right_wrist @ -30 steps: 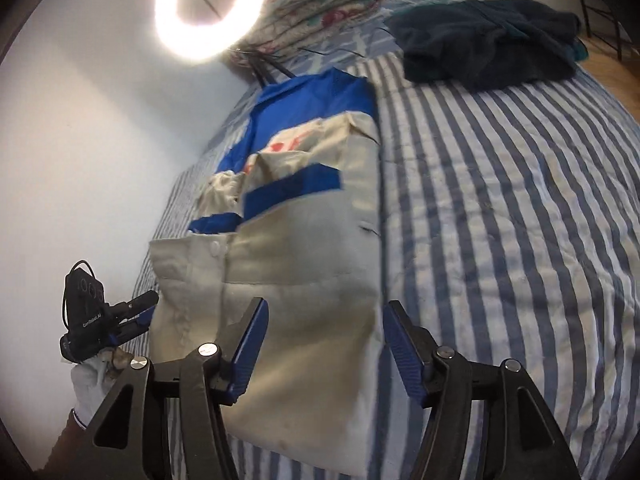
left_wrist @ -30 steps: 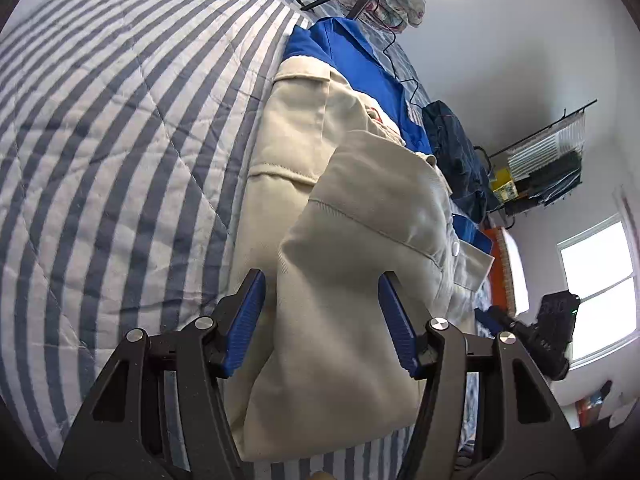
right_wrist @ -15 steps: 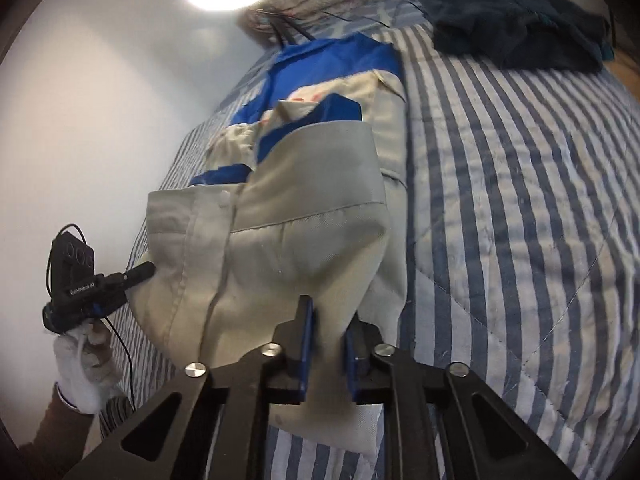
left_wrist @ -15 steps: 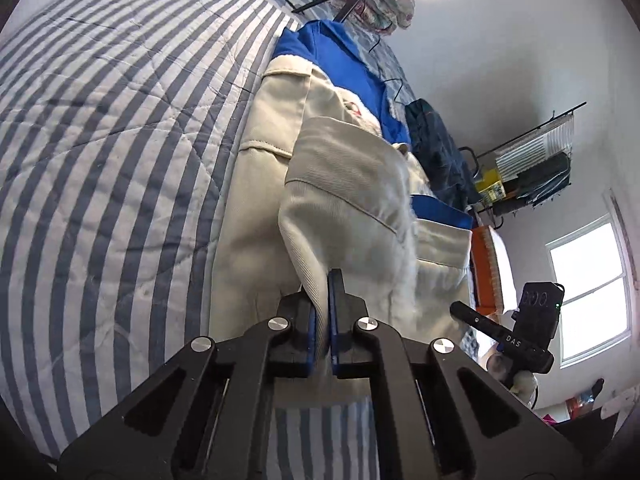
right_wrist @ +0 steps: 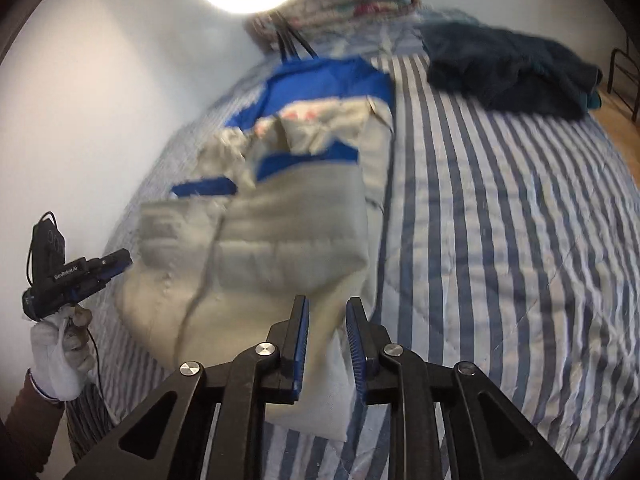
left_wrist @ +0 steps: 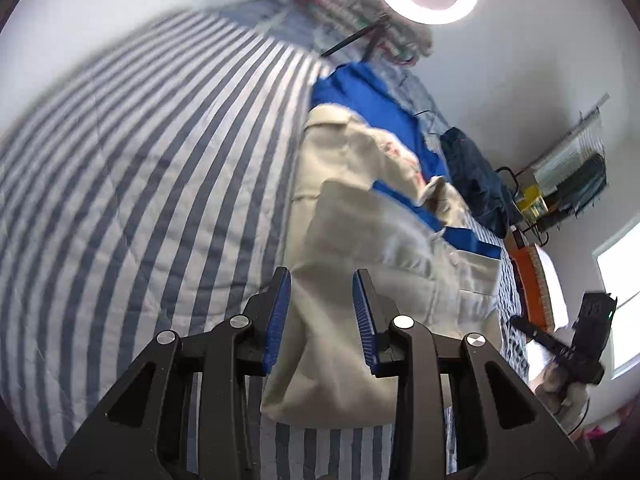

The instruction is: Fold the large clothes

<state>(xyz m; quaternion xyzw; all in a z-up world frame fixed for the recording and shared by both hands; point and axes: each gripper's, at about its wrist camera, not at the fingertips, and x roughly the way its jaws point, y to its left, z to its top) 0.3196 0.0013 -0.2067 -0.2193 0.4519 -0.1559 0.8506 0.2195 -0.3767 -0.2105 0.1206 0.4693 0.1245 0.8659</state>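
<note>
Beige-and-blue jacket [left_wrist: 360,248] on striped quilt [left_wrist: 140,160] — left tongs [left_wrist: 320,316], right tongs [right_wrist: 327,344] both parted, empty.

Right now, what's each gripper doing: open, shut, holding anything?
Left gripper: open, jaws apart over the beige garment, gripping nothing.
Right gripper: open, jaws a little apart, beige cloth between them but not pinched.

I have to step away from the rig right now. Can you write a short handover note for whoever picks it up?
Left gripper: jaws open, holding nothing.
Right gripper: jaws open, narrower gap, no grip visible.
The beige and blue work jacket lies on the blue-striped quilt, its near hem doubled up over the body.
Done: that first fold appears to be laid.
Left: probably fold it smaller and smooth it.
</note>
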